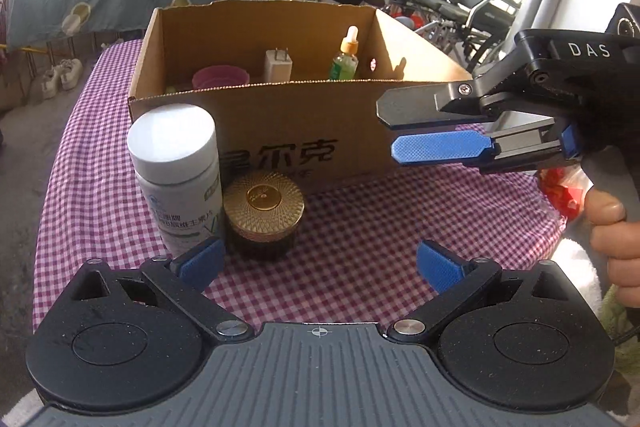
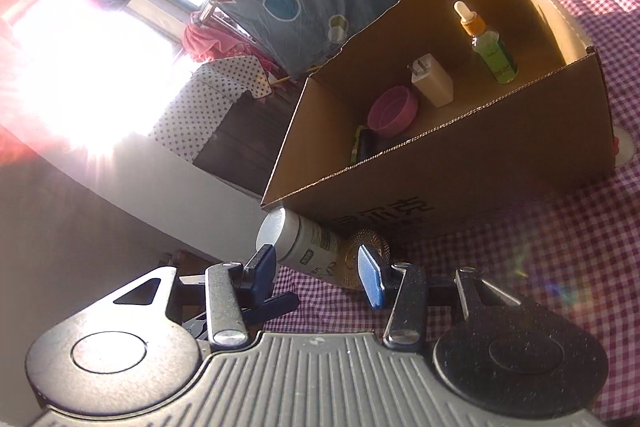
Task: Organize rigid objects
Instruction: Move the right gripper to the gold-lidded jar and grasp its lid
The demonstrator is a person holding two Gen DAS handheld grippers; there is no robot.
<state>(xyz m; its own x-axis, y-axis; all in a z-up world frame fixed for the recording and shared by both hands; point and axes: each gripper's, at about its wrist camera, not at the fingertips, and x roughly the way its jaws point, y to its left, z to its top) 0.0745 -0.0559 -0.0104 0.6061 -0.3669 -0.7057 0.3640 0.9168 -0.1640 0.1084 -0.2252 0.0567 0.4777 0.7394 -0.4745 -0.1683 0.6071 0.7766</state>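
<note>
The left gripper (image 1: pixel 318 265) stands with its jaws spread wide and nothing between them; only the checked cloth (image 1: pixel 360 227) covering the counter shows in the gap. Just ahead of the left jaw stands a white bottle (image 1: pixel 176 175) with a white cap, upright on the cloth. A round jar with a gold lid (image 1: pixel 262 215) stands touching or just beside the bottle, ahead of the gap and left of its centre line.

Beyond both items, further ahead of the jaws, sits an open cardboard box (image 1: pixel 280 115). Inside it, from left to right as seen from the left gripper: a pink cup (image 1: pixel 220 75), a white charger plug (image 1: pixel 278 63) with its prongs up, and a green dropper bottle (image 1: pixel 346 57), upright.

The right gripper (image 1: pixel 390 129) reaches in from the right side, level with the front wall of the box. Its jaws stand partly open and hold nothing. A hand (image 1: pixel 612 227) grips its handle.

From the right gripper's own camera, the white bottle lies just ahead of its left jaw, and the gold-lidded jar just ahead of its right jaw, neither between the pads. A dark, flat item (image 2: pixel 366 145) lies in the box next to the pink cup; what it is cannot be told.
</note>
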